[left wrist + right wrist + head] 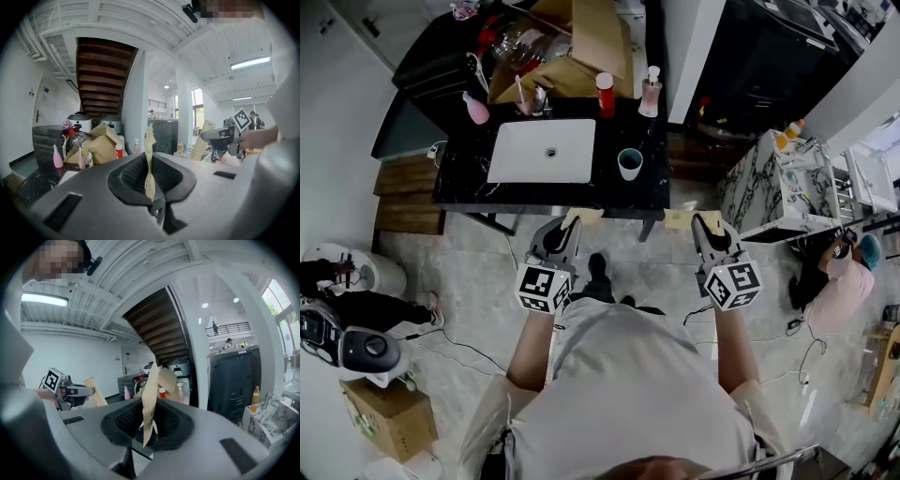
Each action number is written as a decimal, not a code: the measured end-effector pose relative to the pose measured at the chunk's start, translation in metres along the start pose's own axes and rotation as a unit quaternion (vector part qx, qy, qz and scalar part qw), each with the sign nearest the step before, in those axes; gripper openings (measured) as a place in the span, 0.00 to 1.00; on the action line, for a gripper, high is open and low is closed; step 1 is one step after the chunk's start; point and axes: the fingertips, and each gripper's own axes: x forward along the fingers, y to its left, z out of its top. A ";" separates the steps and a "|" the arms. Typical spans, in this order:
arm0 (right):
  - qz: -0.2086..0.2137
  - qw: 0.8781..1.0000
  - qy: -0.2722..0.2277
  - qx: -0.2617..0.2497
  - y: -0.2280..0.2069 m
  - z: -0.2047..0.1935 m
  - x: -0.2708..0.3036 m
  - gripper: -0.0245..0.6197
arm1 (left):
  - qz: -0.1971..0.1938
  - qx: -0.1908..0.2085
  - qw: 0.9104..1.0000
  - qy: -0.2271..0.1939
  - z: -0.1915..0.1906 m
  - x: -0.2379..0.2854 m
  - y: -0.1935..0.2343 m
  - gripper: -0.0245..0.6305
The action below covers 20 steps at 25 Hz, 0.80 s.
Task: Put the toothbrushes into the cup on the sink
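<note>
A blue-green cup (630, 163) stands on the black sink counter (647, 192), to the right of the white basin (544, 150). I stand before the counter's front edge with both grippers held short of it. My left gripper (567, 225) is shut on a flat tan paper toothbrush packet (582, 217), which shows edge-on between the jaws in the left gripper view (149, 159). My right gripper (705, 226) is shut on a second tan packet (680, 219), seen upright in the right gripper view (150, 397). The paper hides the brushes themselves.
At the back of the counter stand a pink bottle (475, 109), a red-capped bottle (605, 94), a clear pump bottle (651, 92) and a cardboard box (581, 47). A marble-patterned cabinet (769, 187) is at the right, with a crouching person (834, 281) beyond it. Cables cross the floor.
</note>
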 end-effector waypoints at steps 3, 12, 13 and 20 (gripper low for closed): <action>-0.008 1.000 0.001 0.006 -0.006 -0.001 0.013 0.14 | -0.004 -0.002 1.000 0.002 0.001 0.013 0.011 0.08; -0.022 1.000 0.008 0.013 -0.016 0.002 0.071 0.14 | -0.028 -0.001 1.000 0.006 0.005 0.058 0.058 0.08; -0.023 1.000 0.010 0.013 -0.017 0.001 0.078 0.14 | -0.030 -0.002 1.000 0.008 0.004 0.064 0.063 0.08; -0.041 0.999 0.023 0.016 -0.028 0.002 0.126 0.14 | -0.054 -0.011 0.998 0.016 -0.004 0.107 0.100 0.08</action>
